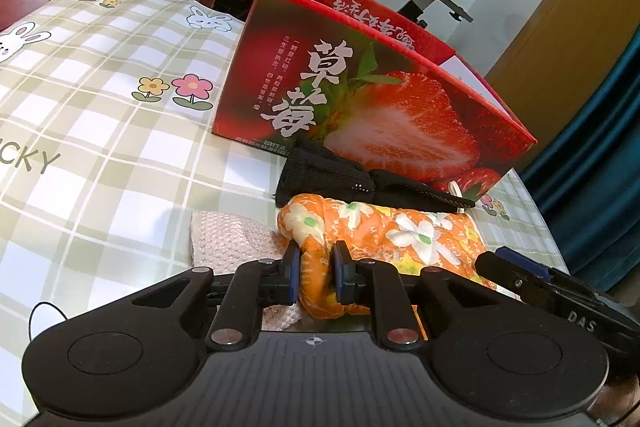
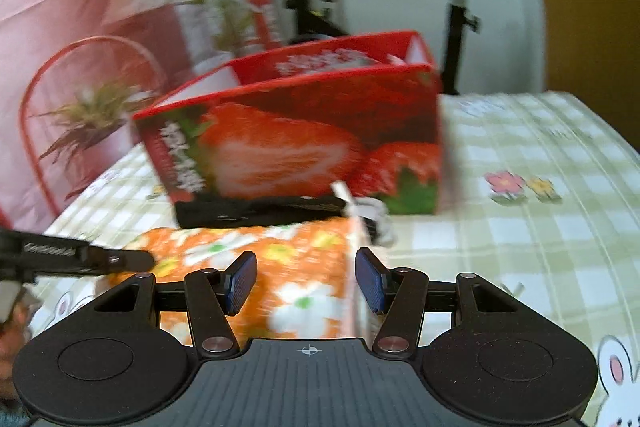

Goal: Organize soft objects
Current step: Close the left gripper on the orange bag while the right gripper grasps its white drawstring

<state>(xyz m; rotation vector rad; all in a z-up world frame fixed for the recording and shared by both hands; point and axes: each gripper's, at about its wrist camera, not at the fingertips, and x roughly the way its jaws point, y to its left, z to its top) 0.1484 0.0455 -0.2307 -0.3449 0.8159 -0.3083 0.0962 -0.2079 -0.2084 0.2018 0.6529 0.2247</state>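
Orange floral cloth [image 1: 384, 231] lies on the bench [image 1: 100, 131] before the strawberry box [image 1: 372, 99], pinched by the left hand-held gripper [image 1: 316, 277], right hand-held gripper [image 2: 306, 285] half-open around its edge; boxing it looks undone.

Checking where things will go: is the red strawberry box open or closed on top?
Open. The red strawberry-printed cardboard box has no lid; its rim is exposed and the inner walls show in both wrist views.
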